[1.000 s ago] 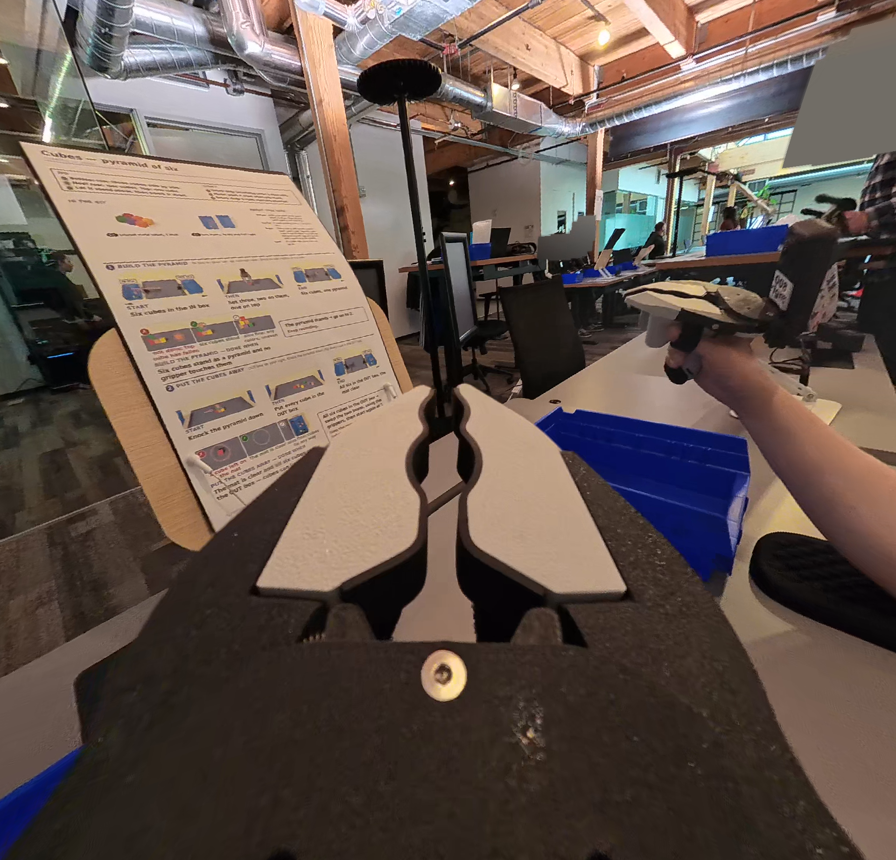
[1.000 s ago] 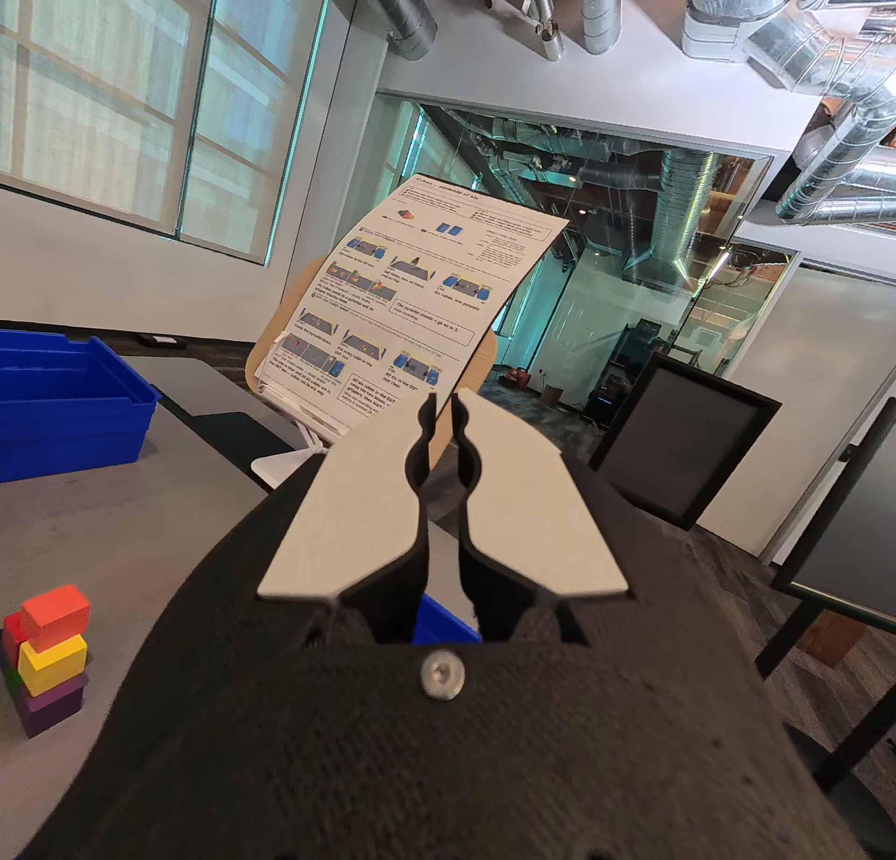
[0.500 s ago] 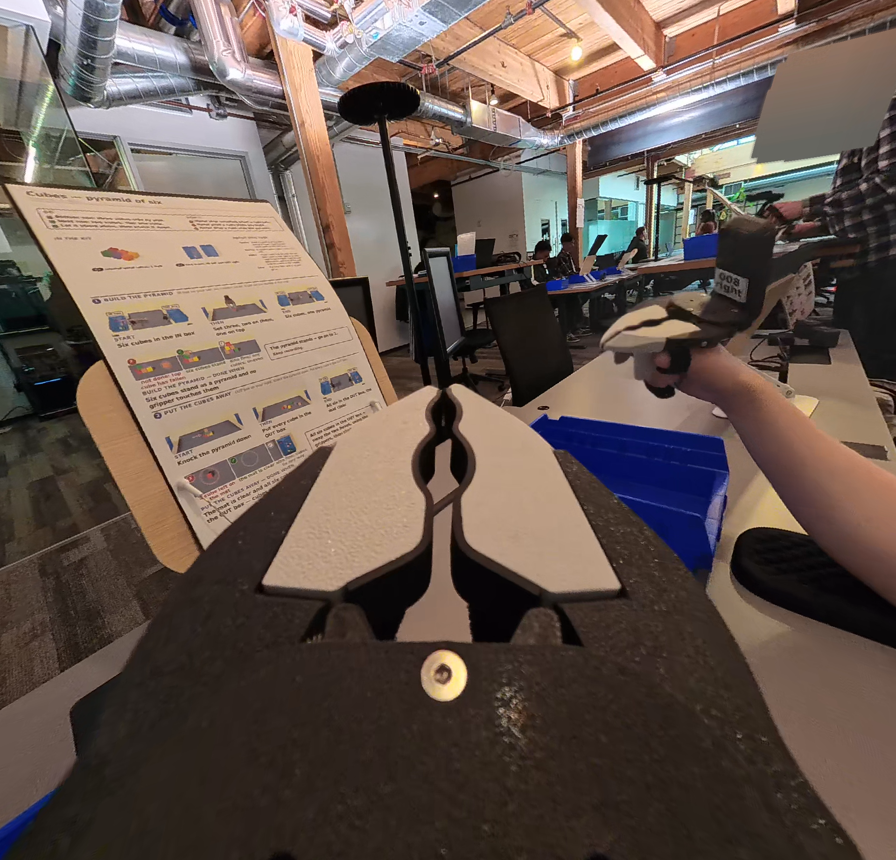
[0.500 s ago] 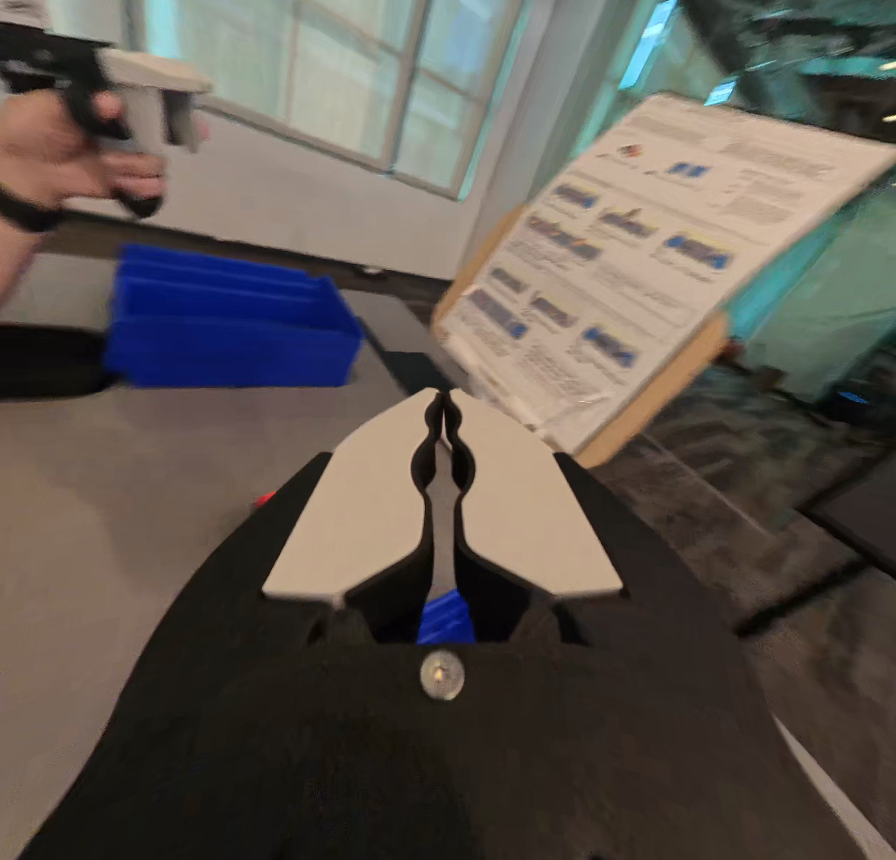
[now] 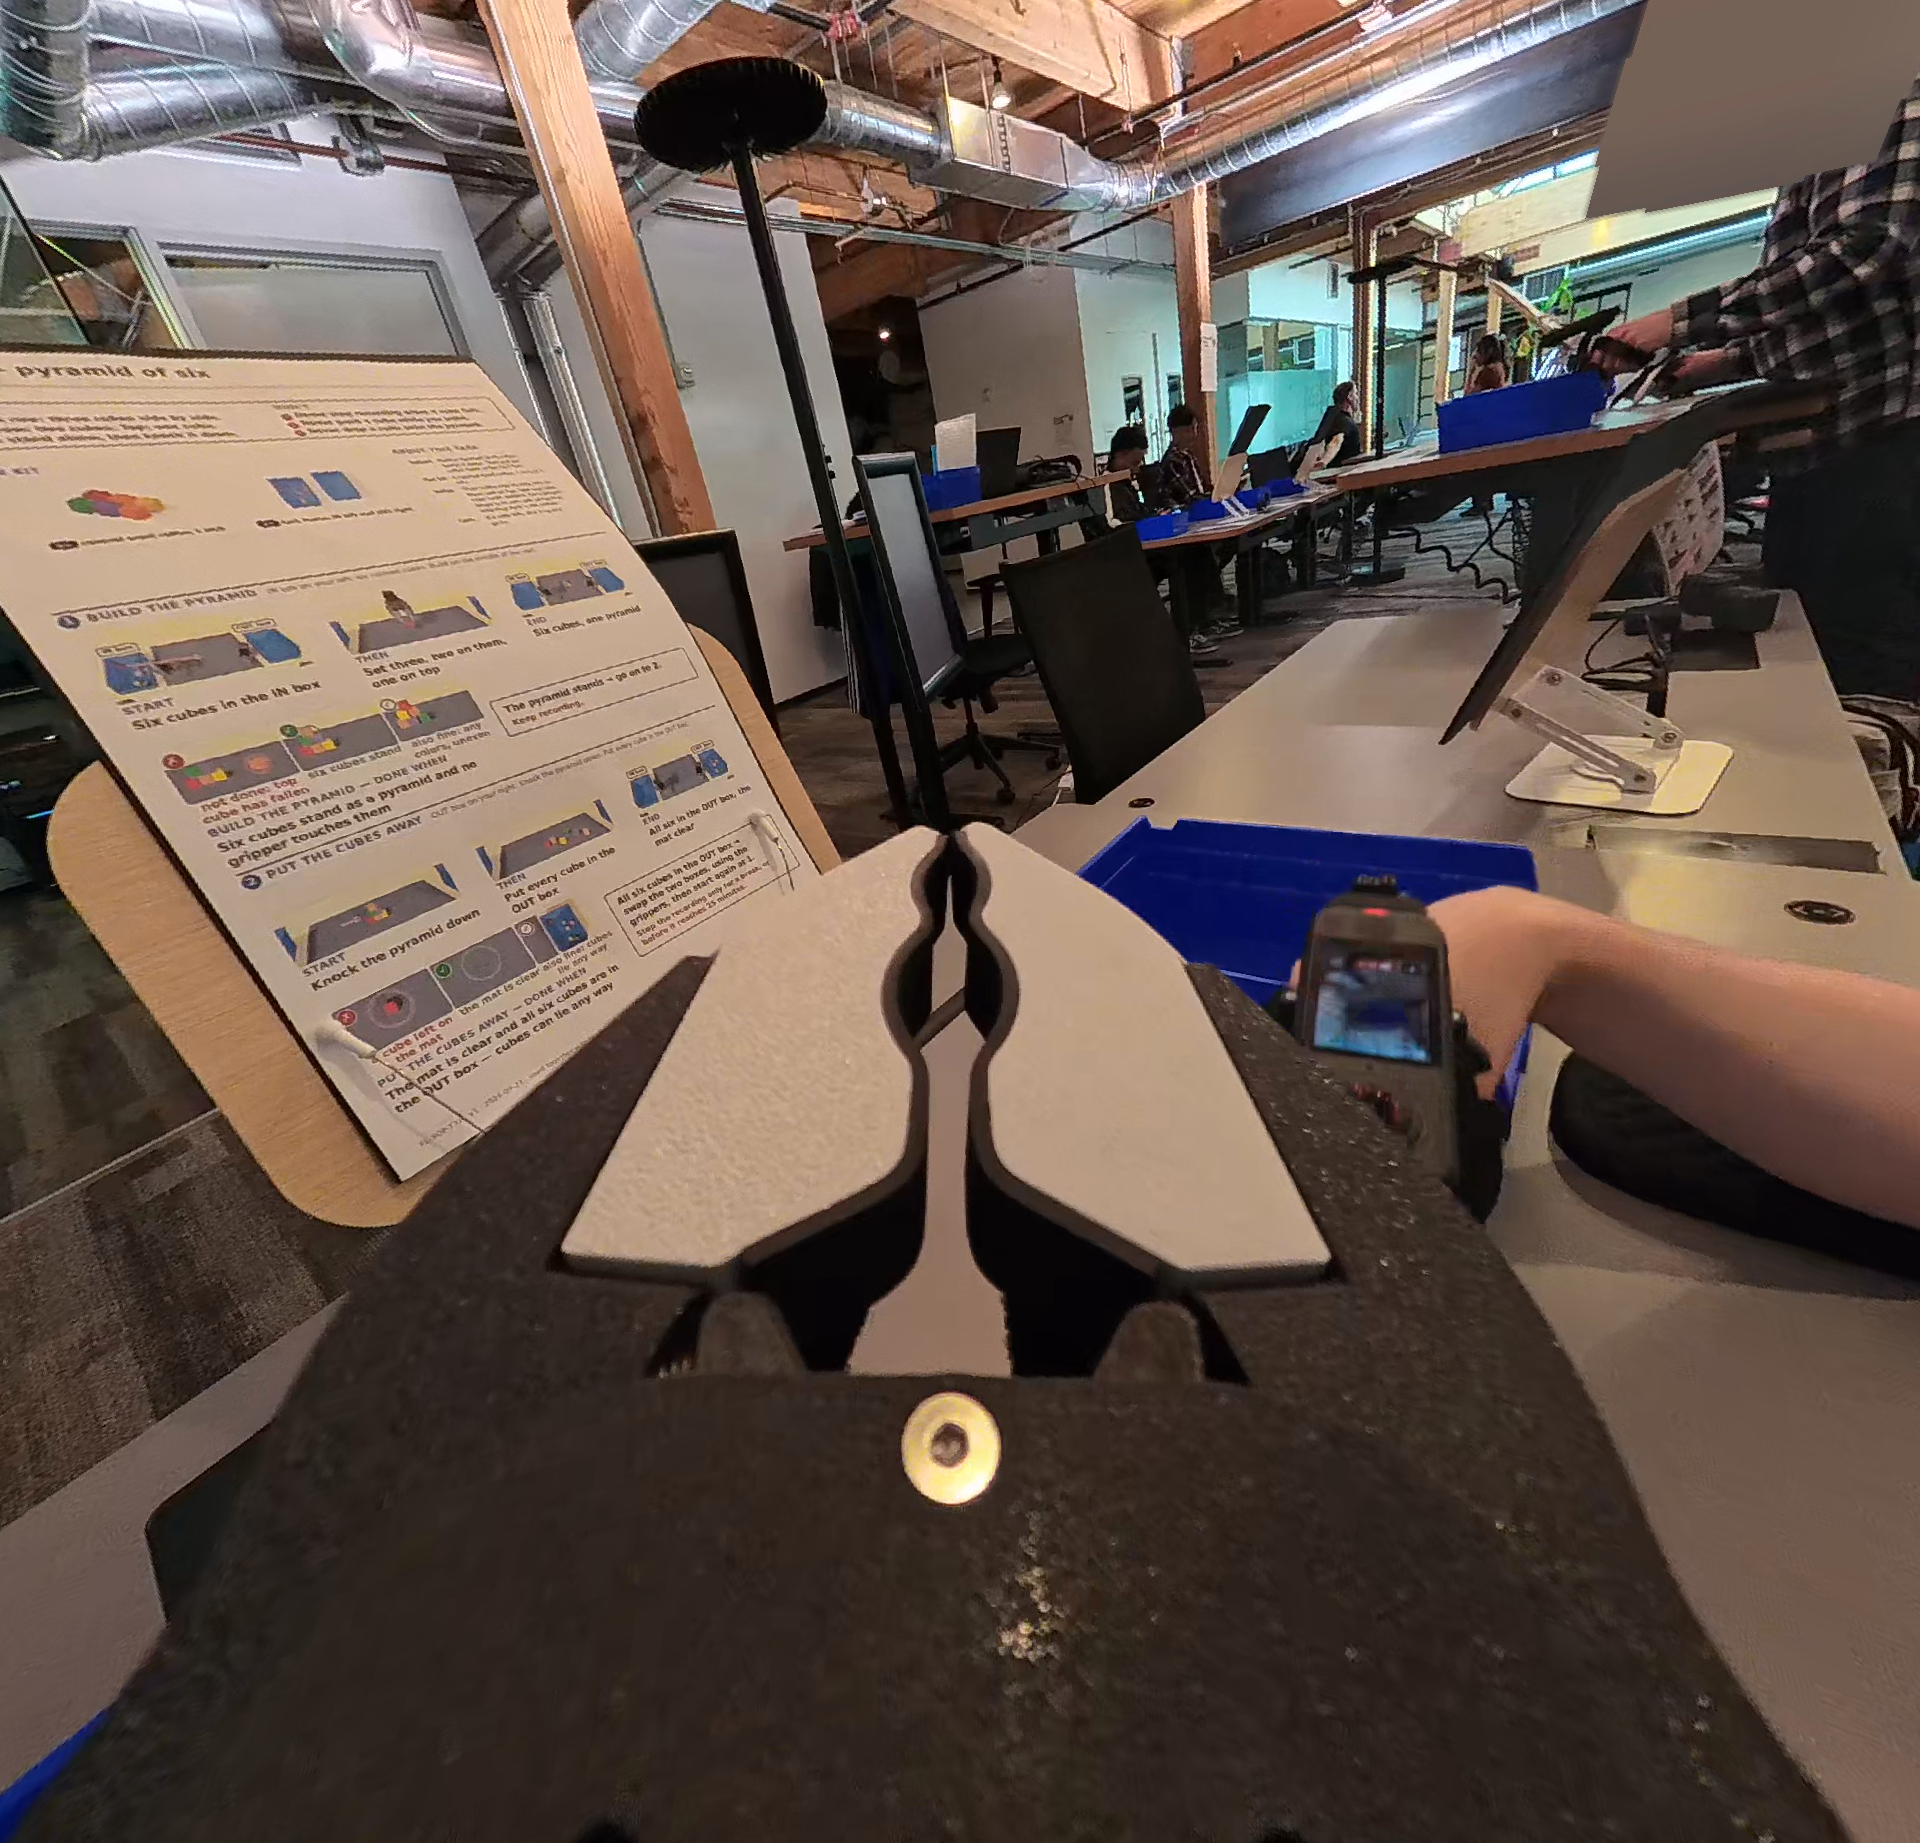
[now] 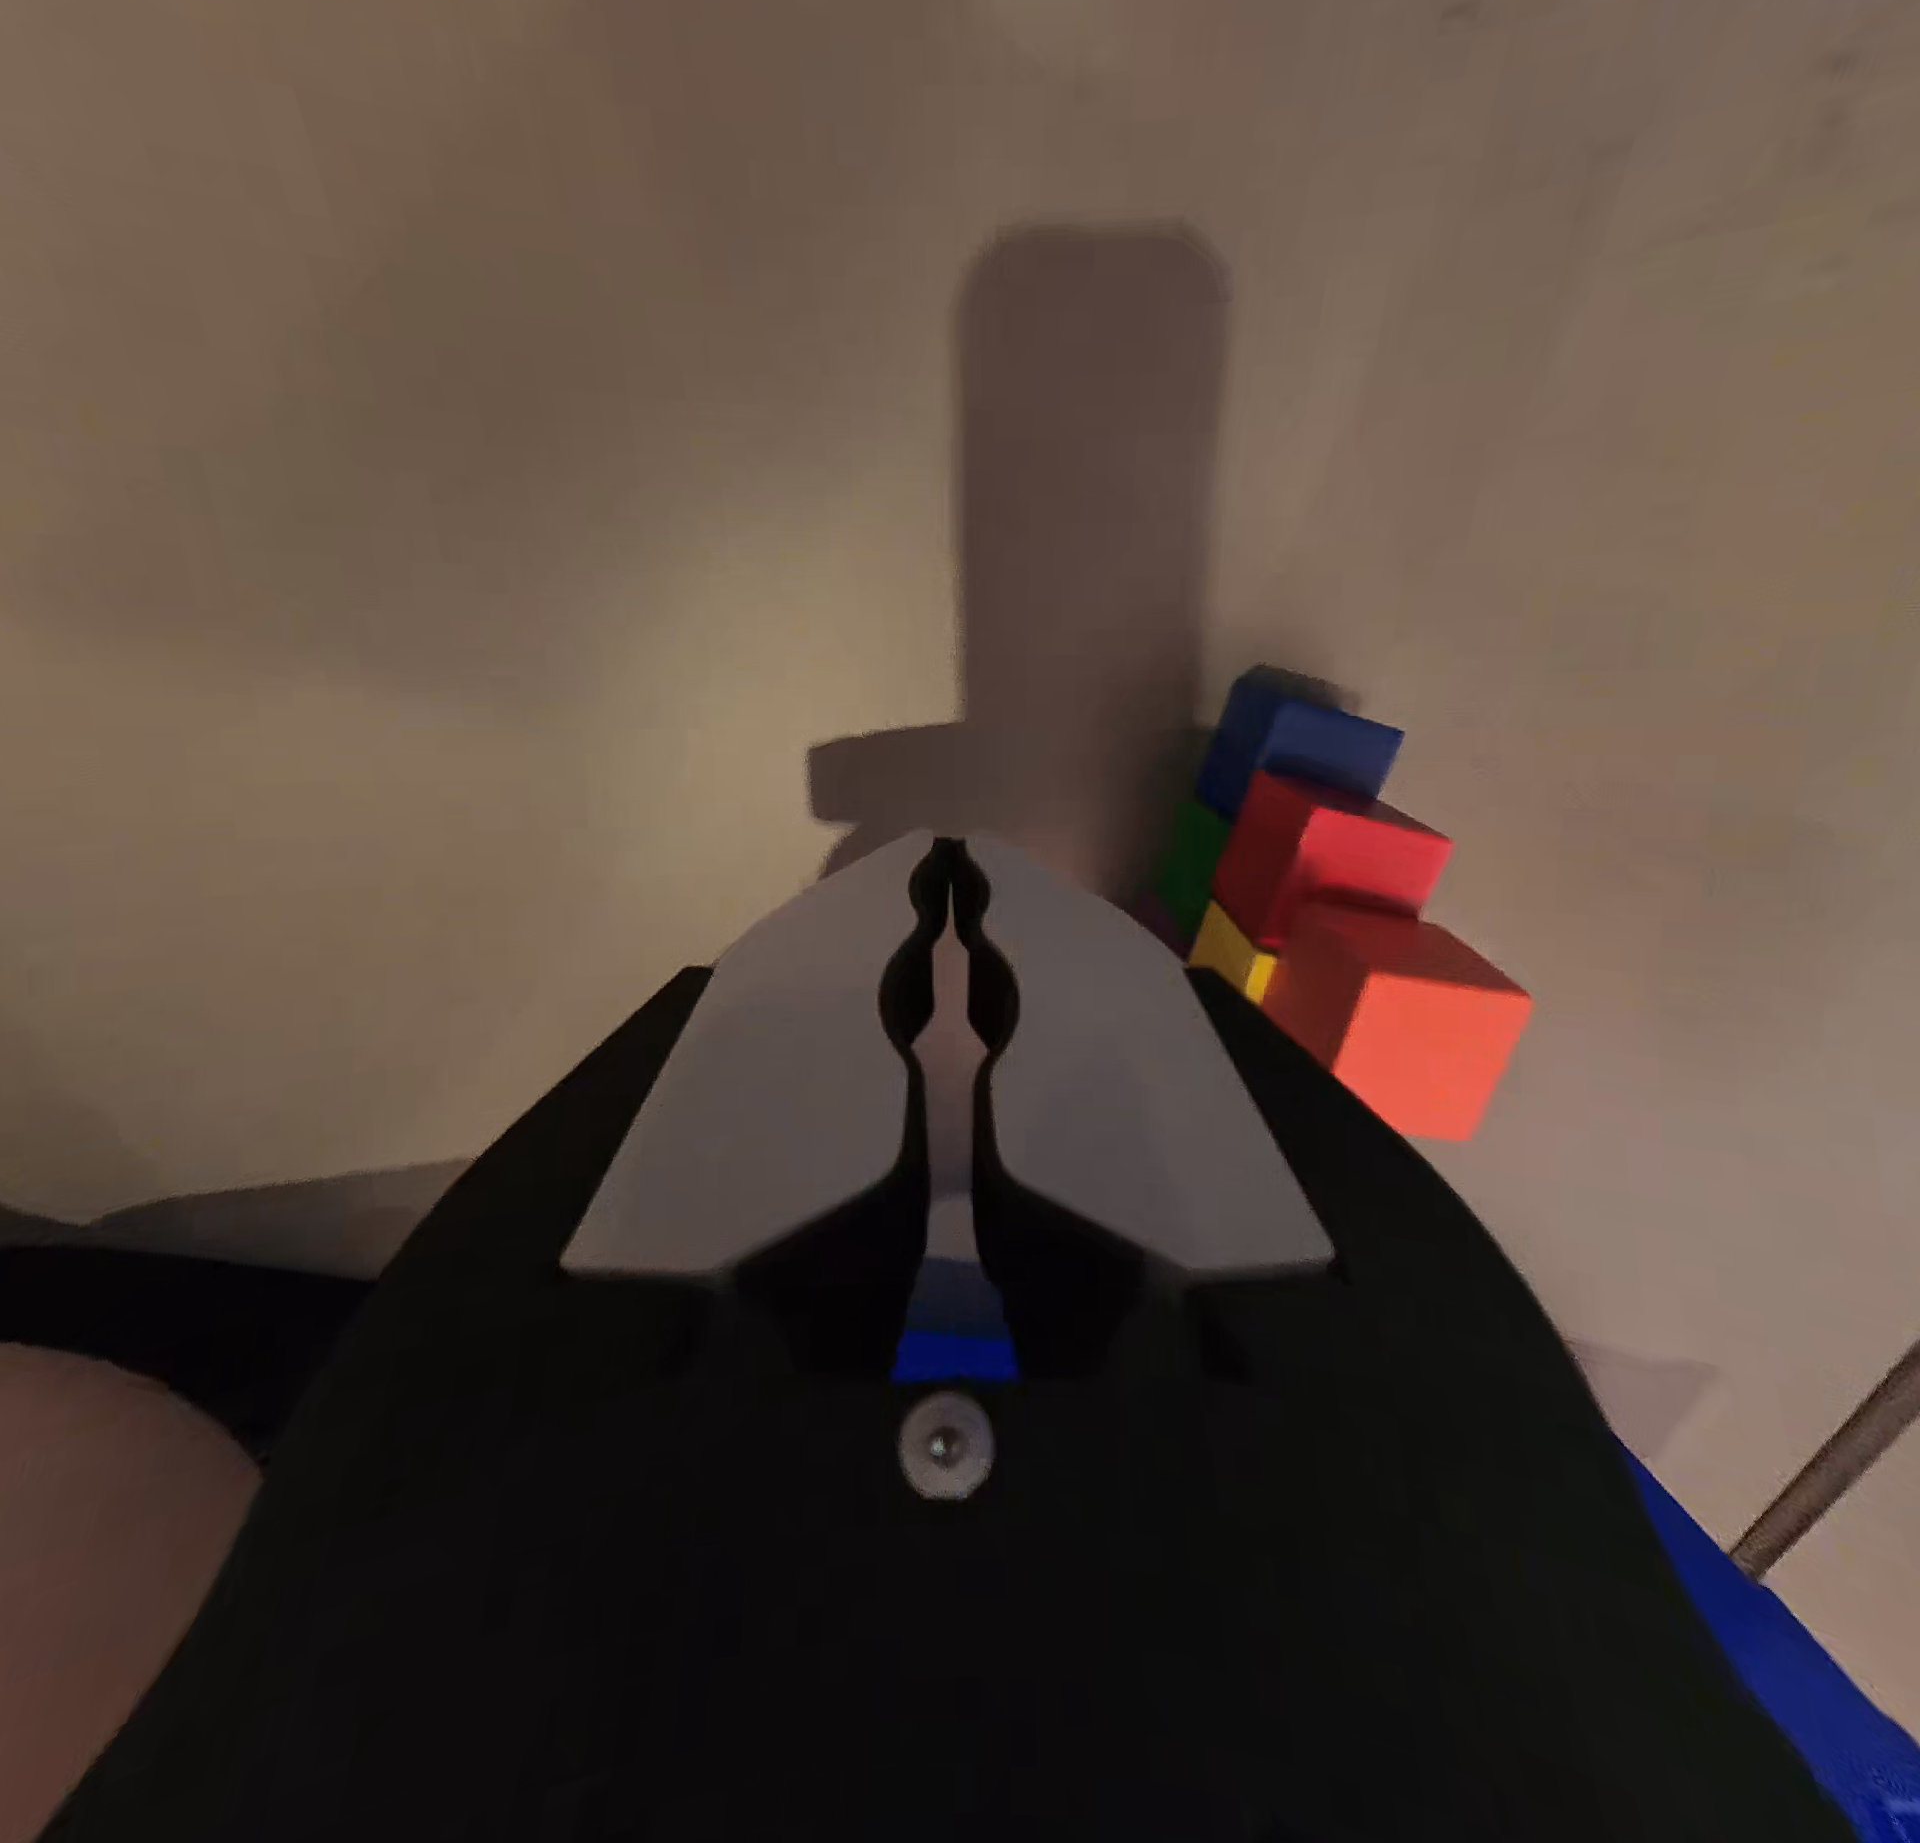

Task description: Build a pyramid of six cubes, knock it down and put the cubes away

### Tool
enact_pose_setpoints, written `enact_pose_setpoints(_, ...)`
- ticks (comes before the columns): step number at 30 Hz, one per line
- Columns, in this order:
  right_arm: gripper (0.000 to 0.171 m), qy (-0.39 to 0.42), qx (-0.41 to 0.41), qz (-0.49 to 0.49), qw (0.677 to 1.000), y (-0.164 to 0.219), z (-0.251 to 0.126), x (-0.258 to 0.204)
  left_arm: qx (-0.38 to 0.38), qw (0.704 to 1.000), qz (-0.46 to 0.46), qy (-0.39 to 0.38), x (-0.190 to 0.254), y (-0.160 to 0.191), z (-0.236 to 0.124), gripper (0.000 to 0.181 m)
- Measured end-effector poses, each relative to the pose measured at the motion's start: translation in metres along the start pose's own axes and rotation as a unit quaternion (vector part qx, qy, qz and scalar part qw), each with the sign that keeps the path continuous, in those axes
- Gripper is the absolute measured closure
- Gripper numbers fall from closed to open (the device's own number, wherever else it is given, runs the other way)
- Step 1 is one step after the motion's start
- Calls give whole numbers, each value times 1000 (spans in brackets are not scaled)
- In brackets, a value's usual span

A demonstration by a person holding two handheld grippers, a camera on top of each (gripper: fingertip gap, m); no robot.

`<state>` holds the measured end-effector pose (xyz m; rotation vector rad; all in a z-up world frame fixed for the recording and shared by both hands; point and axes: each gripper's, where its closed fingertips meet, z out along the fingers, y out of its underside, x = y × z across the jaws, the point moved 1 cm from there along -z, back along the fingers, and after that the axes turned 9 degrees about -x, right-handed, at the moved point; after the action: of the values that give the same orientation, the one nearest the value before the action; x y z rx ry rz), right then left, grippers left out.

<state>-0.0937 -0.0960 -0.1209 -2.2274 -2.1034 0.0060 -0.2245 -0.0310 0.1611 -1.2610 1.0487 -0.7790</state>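
In the right wrist view my right gripper [image 6: 948,848] is shut and empty and points down at the grey table. Just to its right the cubes stand stacked: an orange cube [image 6: 1413,1024] nearest, a red cube [image 6: 1340,858], a blue cube [image 6: 1299,744], with green [image 6: 1200,848] and yellow [image 6: 1231,952] edges showing behind. The view is blurred. In the left wrist view my left gripper [image 5: 951,843] is shut and empty, held level above the table. The right gripper's body [image 5: 1371,1004] shows there, tipped down in front of a blue bin [image 5: 1299,879].
An instruction sheet on a wooden stand [image 5: 343,733] is at the left. A black pole with a disc top [image 5: 790,391] stands behind the table. A second stand [image 5: 1590,713] sits farther right. A blue bin edge [image 6: 1714,1627] shows at the lower right. Tip to tip, the grippers are about 30 cm apart. My left tips are about 30 cm from the blue cube [image 6: 1299,744], my right tips only 6 cm.
The right gripper has swung from pointing at the instruction sheet down toward the table beside the cube stack. Its hand has dropped in front of the blue bin. The left gripper has barely moved.
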Motion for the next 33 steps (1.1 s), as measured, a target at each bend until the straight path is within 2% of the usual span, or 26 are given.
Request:
enact_pose_setpoints(7, 170, 4, -28, 5, 1000, 4, 16, 8, -1, 1000, 7, 5, 2, -1, 0, 181)
enact_pose_setpoints(10, 170, 69, -38, 54, 995, 13, 19, 39, -3, 1000, 11, 5, 2, 0, 0, 181)
enact_pose_setpoints(12, 170, 153, -27, 102, 983, 17, 10, 72, -3, 1000, 10, 6, 1, -1, 0, 181)
enact_pose_setpoints(13, 170, 161, -22, 117, 980, 19, 6, 77, -3, 1000, 9, 6, 1, -1, 0, 181)
enact_pose_setpoints(14, 170, 182, -15, 126, 975, 21, -1, 84, -2, 1000, 9, 7, 1, -1, 0, 181)
enact_pose_setpoints(17, 170, 323, 42, 160, 932, 24, -51, 115, -4, 1000, 11, 8, 2, 0, 1, 181)
enact_pose_setpoints(20, 170, 450, 119, 188, 865, 30, -117, 127, -10, 1000, 15, 10, 4, 2, 3, 181)
enact_pose_setpoints(22, 170, 498, 164, 207, 826, 40, -157, 123, -13, 1000, 18, 11, 5, 3, 5, 181)
enact_pose_setpoints(24, 170, 523, 197, 227, 798, 53, -187, 116, -17, 1000, 22, 10, 6, 4, 6, 181)
enact_pose_setpoints(28, 170, 534, 224, 258, 773, 80, -218, 105, -42, 999, 32, 4, 8, 11, 12, 181)
enact_pose_setpoints(31, 170, 537, 233, 276, 762, 98, -230, 101, -112, 993, 38, 0, 15, 33, 26, 181)
enact_pose_setpoints(33, 170, 535, 242, 286, 757, 107, -238, 96, -185, 982, 39, -16, 18, 59, 42, 174)
